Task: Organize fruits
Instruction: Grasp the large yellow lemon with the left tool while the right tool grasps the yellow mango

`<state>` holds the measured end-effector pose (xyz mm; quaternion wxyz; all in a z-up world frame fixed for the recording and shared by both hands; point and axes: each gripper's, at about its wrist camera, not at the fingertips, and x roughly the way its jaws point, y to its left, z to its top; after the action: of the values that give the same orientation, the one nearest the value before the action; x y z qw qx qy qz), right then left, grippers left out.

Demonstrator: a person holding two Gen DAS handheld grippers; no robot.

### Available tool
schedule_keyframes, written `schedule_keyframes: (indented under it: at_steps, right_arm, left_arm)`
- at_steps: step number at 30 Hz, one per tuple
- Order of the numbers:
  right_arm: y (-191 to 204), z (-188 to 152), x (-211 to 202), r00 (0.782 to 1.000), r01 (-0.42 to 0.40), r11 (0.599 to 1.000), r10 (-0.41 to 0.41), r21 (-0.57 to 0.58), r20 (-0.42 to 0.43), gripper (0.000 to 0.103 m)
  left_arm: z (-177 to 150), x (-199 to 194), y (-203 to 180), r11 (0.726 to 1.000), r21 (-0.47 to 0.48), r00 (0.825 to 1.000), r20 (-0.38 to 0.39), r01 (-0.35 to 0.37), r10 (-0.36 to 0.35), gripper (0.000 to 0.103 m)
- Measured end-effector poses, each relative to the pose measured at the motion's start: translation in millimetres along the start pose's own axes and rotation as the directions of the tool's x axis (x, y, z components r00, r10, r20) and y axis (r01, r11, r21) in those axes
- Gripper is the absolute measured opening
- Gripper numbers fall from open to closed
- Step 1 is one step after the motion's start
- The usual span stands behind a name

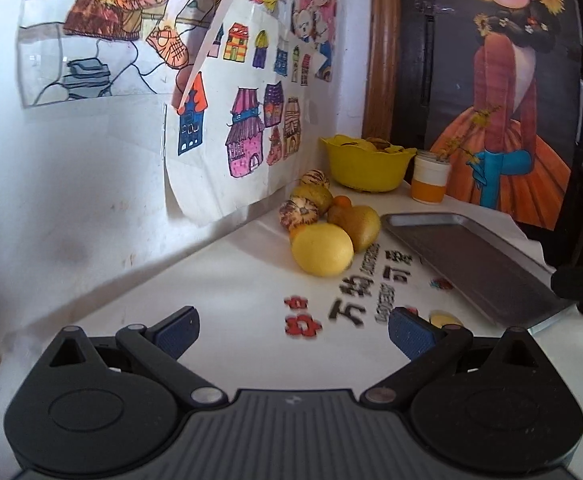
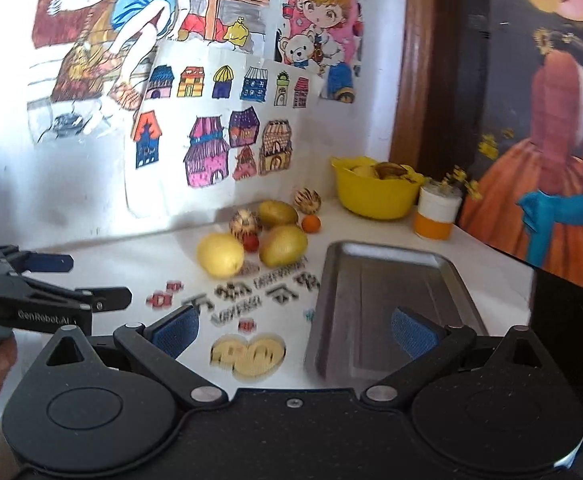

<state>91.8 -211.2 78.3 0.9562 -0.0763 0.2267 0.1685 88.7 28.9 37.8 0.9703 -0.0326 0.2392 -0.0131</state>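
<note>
Yellow bowl's (image 2: 375, 196) contents unclear

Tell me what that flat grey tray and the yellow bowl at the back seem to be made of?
The tray looks like metal, probably steel or aluminium: a dull brushed grey with soft reflections and a rolled rim. The yellow bowl looks like plastic: an even, opaque colour, a slightly glossy skin and a wavy moulded rim. Neither can be confirmed by sight alone.
</note>
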Motion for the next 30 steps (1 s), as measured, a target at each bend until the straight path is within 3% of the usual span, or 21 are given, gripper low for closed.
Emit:
schedule_keyframes:
  at_steps: [7, 12, 16, 23, 30]
  right_arm:
    - [-17, 65, 53, 0.988, -0.116, 0.993, 0.114, -0.015, -0.102, 0.103]
    - [-12, 93, 107, 0.97, -0.167, 0.981, 0.146, -0.096, -0.195, 0.102]
    - [-13, 106, 153, 0.948, -0.22, 0.972, 0.194, -0.078, -0.254, 0.102]
    - [-19, 106, 222, 0.918, -0.288, 0.958, 0.275, -0.003, -0.284, 0.102]
    - [-32, 91, 272, 0.908, -0.264, 0.961, 0.278, 0.087, -0.315, 0.095]
  left_arm:
    - [35, 42, 2, 0.999, 0.015, 0.999, -0.025, 0.038, -0.037, 0.103]
    - [45, 73, -6, 0.997, 0.05, 0.997, -0.049, 0.065, -0.063, 0.103]
    - [49, 100, -15, 0.99, 0.107, 0.994, -0.077, 0.089, -0.081, 0.103]
    - [53, 131, -18, 0.985, 0.147, 0.993, -0.098, 0.086, -0.072, 0.098]
    - [56, 152, -14, 0.987, 0.102, 0.981, -0.159, 0.125, -0.108, 0.086]
